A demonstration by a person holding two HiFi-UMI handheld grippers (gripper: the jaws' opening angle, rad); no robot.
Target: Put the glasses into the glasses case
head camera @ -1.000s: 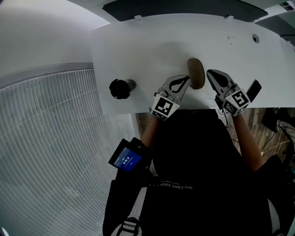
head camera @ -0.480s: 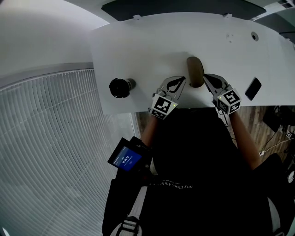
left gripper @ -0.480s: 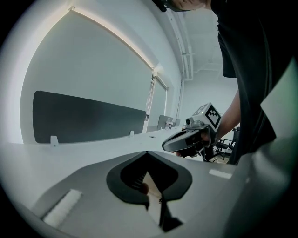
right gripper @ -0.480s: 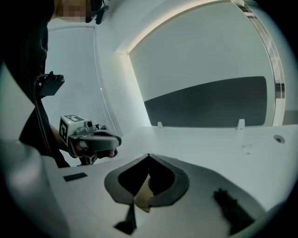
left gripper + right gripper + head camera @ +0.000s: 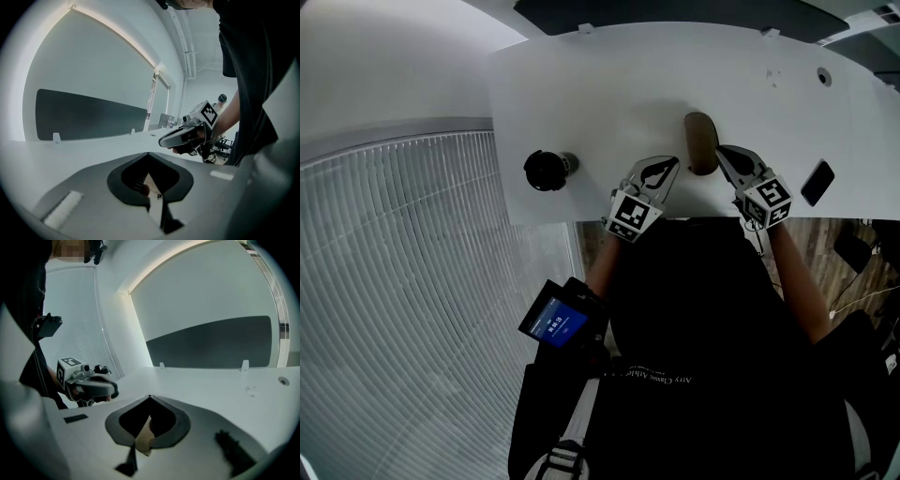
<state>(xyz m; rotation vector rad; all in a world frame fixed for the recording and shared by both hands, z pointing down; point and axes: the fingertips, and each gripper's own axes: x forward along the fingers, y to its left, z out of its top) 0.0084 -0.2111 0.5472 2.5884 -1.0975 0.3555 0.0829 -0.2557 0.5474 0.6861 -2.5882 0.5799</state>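
Now the glasses case lies between left hand-held gripper and right hand-held gripper — both closed.

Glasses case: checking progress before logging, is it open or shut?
Looks shut: the glasses case is one smooth tan oval, no lid raised.

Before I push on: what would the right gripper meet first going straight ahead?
The case, lying just ahead of the right gripper's shut tips. It looks very near, though depth is unclear.

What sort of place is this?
Probably an office or lab workroom: a plain white desk with a dark divider panel along its far edge, and what look like slatted window blinds beside it.
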